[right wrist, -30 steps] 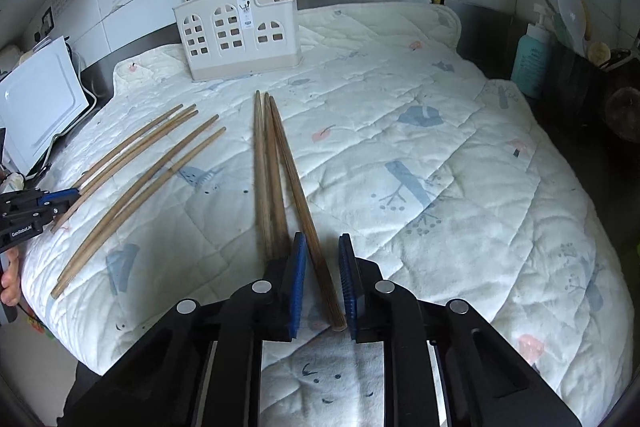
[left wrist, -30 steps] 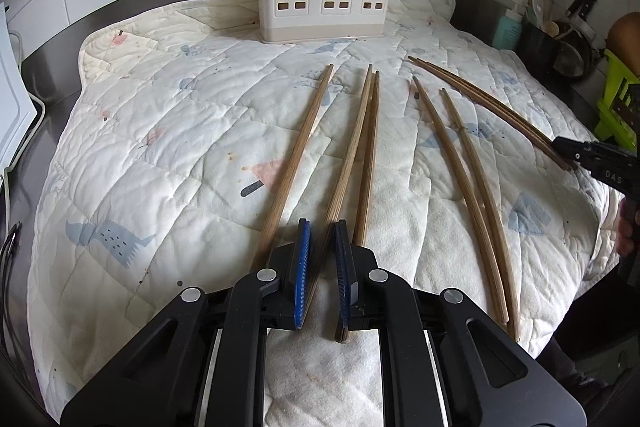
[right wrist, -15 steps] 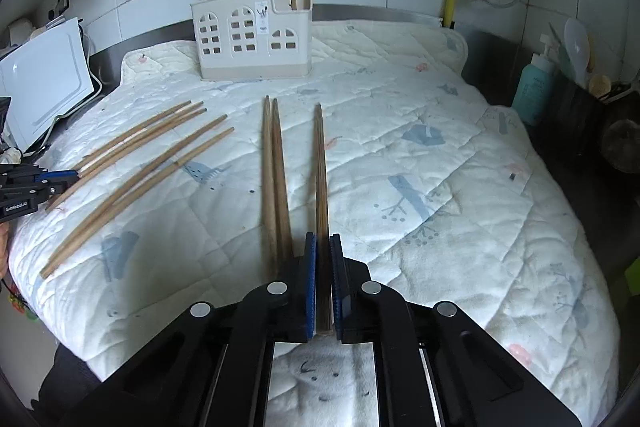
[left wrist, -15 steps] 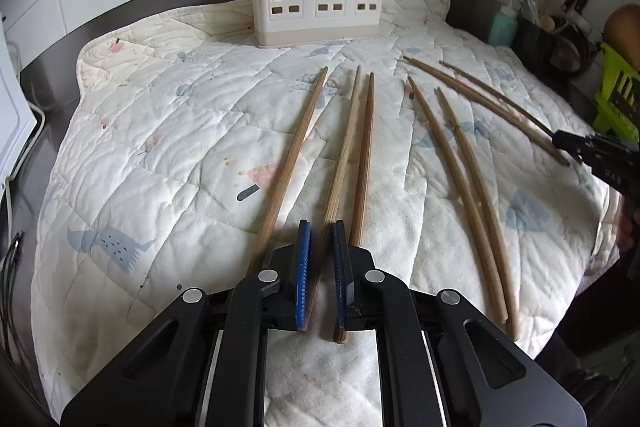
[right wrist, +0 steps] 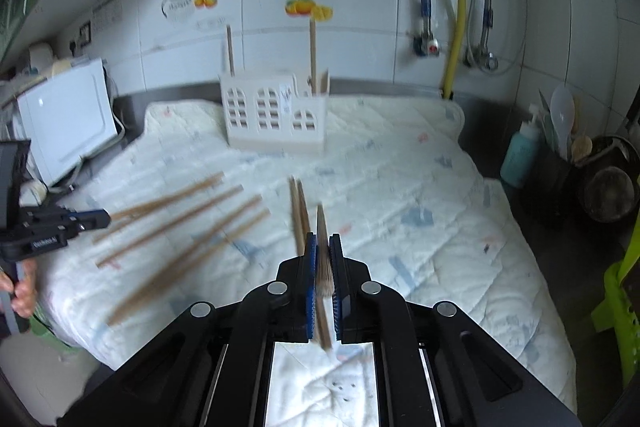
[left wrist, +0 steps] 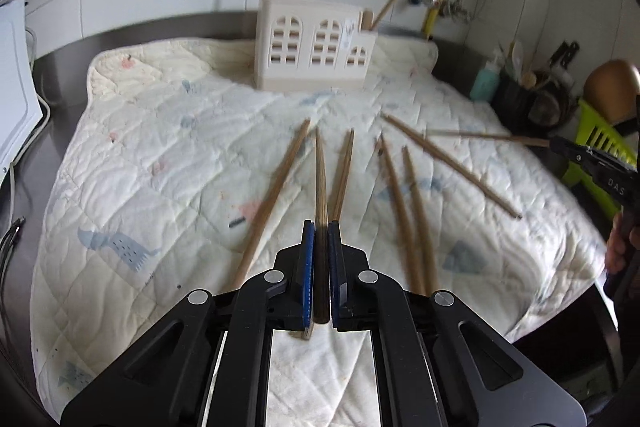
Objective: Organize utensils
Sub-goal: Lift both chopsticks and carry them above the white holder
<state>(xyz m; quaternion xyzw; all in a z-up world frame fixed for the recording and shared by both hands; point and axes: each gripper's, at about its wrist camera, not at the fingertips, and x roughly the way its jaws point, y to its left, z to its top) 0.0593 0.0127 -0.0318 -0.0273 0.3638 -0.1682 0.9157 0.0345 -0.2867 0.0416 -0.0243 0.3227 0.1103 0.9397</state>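
- Your left claw (left wrist: 319,243) is clenched on one chopstick (left wrist: 320,179), its long axis pointing ahead to the holder (left wrist: 316,51).
- Your right claw (right wrist: 323,255) grasps another chopstick (right wrist: 322,243), also aimed at the holder.

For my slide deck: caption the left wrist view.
Left gripper clamps one wooden chopstick above the quilted mat, facing the white utensil holder.

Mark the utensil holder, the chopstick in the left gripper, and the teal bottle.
utensil holder (left wrist: 316,51): left wrist view, front wall.
chopstick (left wrist: 320,187): left wrist view, mid-shaft.
left gripper (left wrist: 319,231): left wrist view, fingertip gap.
teal bottle (right wrist: 520,159): right wrist view, body.
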